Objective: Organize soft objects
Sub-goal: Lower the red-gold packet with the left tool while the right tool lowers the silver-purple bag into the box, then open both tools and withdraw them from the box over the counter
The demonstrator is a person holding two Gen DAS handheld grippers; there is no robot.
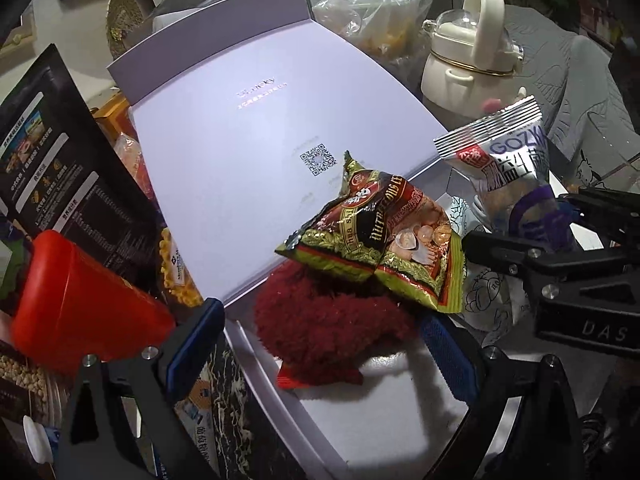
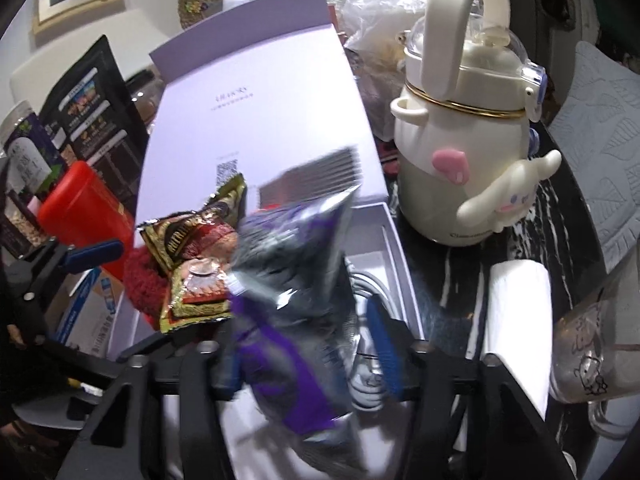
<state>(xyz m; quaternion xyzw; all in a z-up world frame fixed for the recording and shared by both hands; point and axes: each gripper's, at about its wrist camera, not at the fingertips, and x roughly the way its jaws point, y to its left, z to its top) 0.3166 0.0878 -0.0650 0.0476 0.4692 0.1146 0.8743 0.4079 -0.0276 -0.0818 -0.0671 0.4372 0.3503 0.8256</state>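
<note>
A white box (image 1: 384, 408) lies with its pale lilac lid (image 1: 248, 140) flipped back. Inside it a dark red fuzzy item (image 1: 316, 328) sits under a green-and-red snack bag (image 1: 380, 244). My left gripper (image 1: 320, 348) hovers open over the fuzzy item, one blue pad on each side and touching nothing. In the right wrist view a silver-and-purple snack packet (image 2: 296, 292) shows blurred between the jaws of my right gripper (image 2: 310, 348). The right pad (image 2: 384, 344) stands clear of the packet and the other pad is hidden behind it. The same packet (image 1: 500, 160) appears at the right in the left wrist view.
A cream bottle with a loop handle (image 2: 460, 160) stands right of the box. A red container (image 1: 80, 300) and a black pouch (image 1: 68, 168) crowd the left side. A clear plastic bag (image 1: 380, 12) lies behind. A glass cup (image 2: 592, 352) and folded white paper (image 2: 516, 320) sit at the right.
</note>
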